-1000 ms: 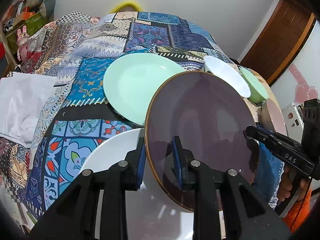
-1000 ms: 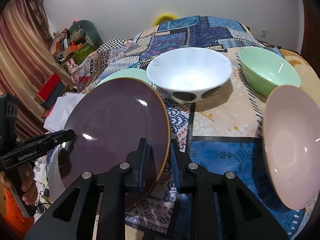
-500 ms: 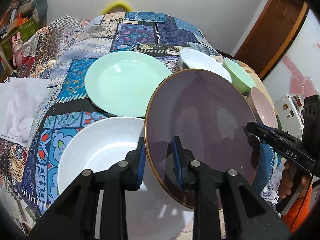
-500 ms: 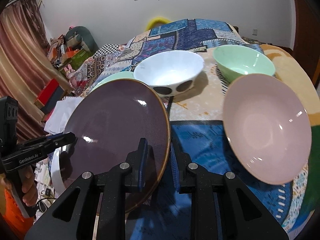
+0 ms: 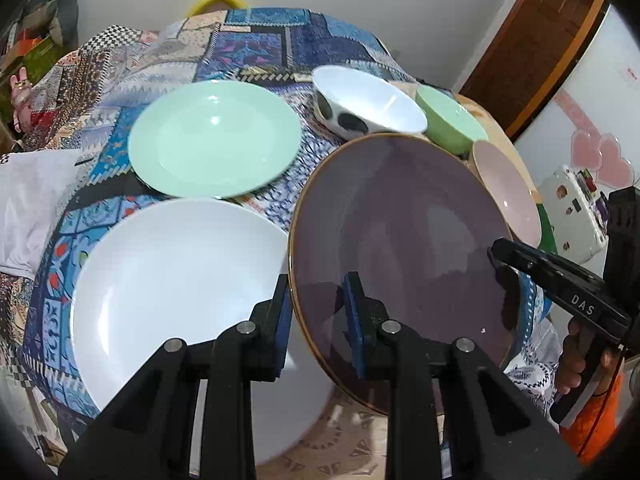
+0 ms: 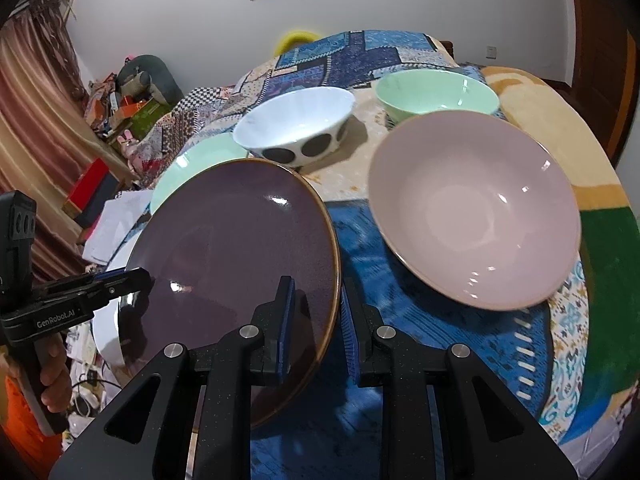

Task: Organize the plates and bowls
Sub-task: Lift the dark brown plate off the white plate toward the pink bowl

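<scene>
White plate: lies flat on the bench at the left of the left wrist view. It shows far more fully than a second ago, when only its far rim appeared behind the jaws.
Mint plate: lies flat beyond the white plate, just beside it. It has drifted left and farther off in the view over the last second.
Left gripper: jaws narrow, clamped on the left rim of the purple plate, one pad on each face.
Purple plate: held off the bench between both grippers, tilted, gold rim visible. It sits beside the white plate and overlaps its right edge in the view. Its place between the jaws has not changed across the three moments.
Right gripper: jaws narrow, gripping the right rim of the purple plate; the grip is unchanged.
Spotted white bowl: upright behind the purple plate, standing apart from the other bowls.
Mint bowl: upright at the far right of the bench.
Pink bowl: now fully in the right wrist view; a second ago it was cut by the right edge.
Change: both cameras have pulled back and risen while carrying the plate.
Meaning: judged as transport toward the white plate for stacking; release not yet done.
</scene>
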